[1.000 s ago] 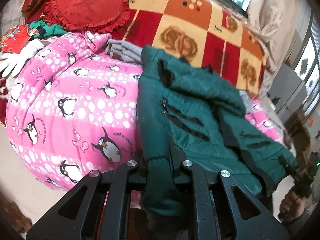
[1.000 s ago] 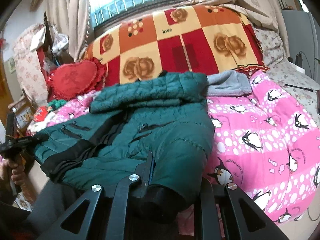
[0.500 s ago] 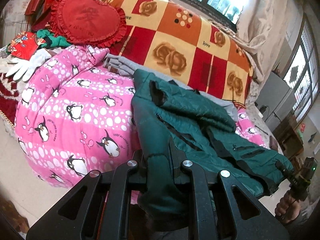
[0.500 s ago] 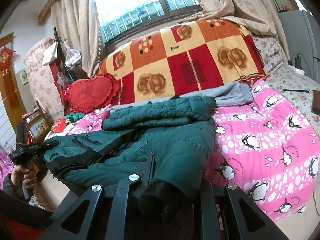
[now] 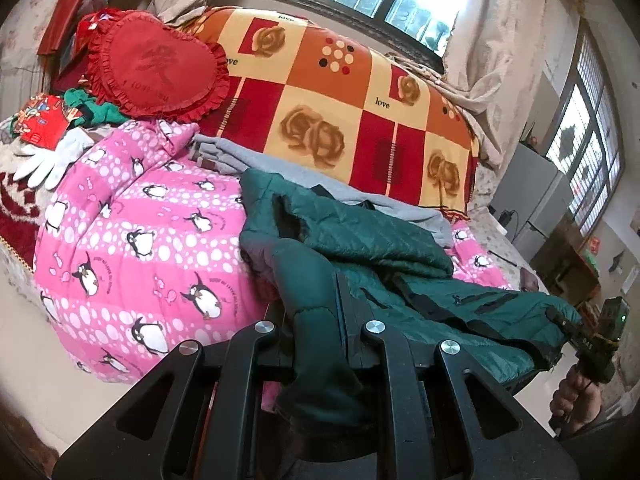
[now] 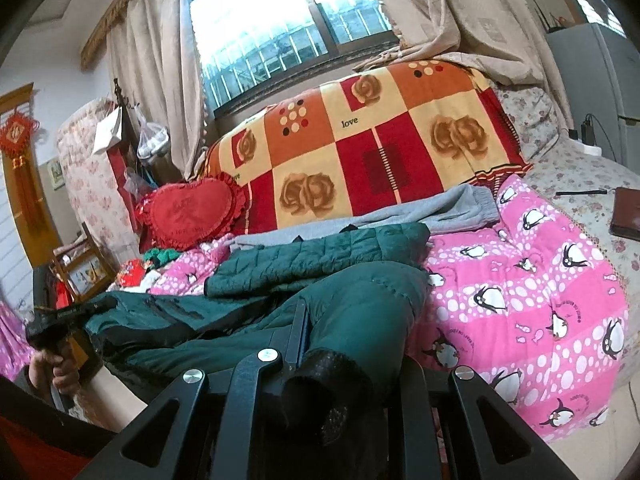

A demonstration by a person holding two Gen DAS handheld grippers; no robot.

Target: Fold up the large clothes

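A dark green quilted jacket (image 5: 372, 240) lies stretched across the near edge of the bed over a pink penguin quilt (image 5: 132, 236). My left gripper (image 5: 320, 320) is shut on one green sleeve, whose cuff hangs down between the fingers. My right gripper (image 6: 344, 340) is shut on the other sleeve, its black-lined cuff (image 6: 320, 392) bunched in the jaws. The jacket (image 6: 312, 276) spans between both grippers. The right gripper also shows at the far right of the left wrist view (image 5: 592, 340), and the left gripper at the far left of the right wrist view (image 6: 60, 320).
Grey trousers (image 6: 452, 208) lie behind the jacket. A red, orange and cream rose blanket (image 5: 340, 92) rises at the back, with a red heart cushion (image 5: 156, 68) to its left. White gloves (image 5: 52, 160) lie left. A dark wallet (image 6: 628, 216) lies right.
Both grippers have pulled back and tilted up with the sleeves held. The jacket has slid toward the near edge of the bed, and more window and curtain shows.
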